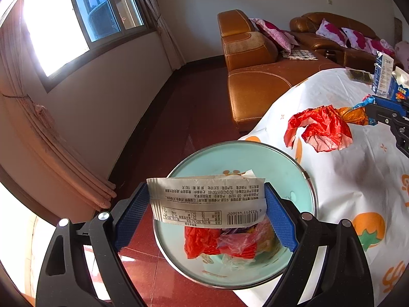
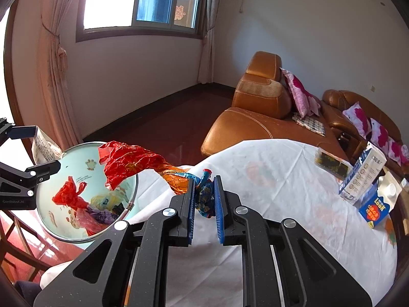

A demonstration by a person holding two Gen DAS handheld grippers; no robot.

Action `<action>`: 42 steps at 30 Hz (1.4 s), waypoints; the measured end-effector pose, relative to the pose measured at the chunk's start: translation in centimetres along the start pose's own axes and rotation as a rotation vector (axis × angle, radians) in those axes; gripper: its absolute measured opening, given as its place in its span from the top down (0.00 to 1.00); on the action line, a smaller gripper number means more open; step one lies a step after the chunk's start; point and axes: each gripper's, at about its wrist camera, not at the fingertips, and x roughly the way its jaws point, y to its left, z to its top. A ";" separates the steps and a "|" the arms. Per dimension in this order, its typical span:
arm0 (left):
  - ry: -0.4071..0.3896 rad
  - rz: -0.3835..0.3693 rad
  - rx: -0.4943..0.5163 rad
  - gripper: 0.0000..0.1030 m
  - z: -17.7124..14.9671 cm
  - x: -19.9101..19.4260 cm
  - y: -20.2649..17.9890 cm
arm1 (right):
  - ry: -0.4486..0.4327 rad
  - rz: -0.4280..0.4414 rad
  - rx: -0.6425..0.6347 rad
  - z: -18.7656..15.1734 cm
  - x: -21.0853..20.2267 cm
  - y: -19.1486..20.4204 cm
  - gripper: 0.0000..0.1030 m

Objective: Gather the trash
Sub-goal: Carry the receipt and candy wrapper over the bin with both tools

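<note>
A white snack wrapper with a barcode is stretched between the blue pads of my left gripper, which is shut wide on it. It hangs over a pale green bin that holds red and clear plastic scraps. My right gripper is shut on the twisted blue end of a crumpled red and orange wrapper. The wrapper's loose red part hangs in the air over the bin's rim. In the left wrist view the red wrapper sticks out leftward from the right gripper, above the table's edge.
The bin stands on the red floor against a table with a white, orange-printed cloth. Two cartons and a dark packet stand at the table's far right. A brown leather sofa with pink pillows lies beyond.
</note>
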 end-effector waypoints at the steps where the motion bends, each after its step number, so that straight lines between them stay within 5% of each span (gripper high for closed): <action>1: 0.000 0.003 -0.001 0.17 -0.1 0.0 0.2 | 0.000 0.003 -0.007 0.1 0.1 0.3 0.86; 42: 0.005 0.111 -0.007 0.16 -1.5 0.3 2.5 | 0.002 0.065 -0.122 1.4 0.8 6.2 0.86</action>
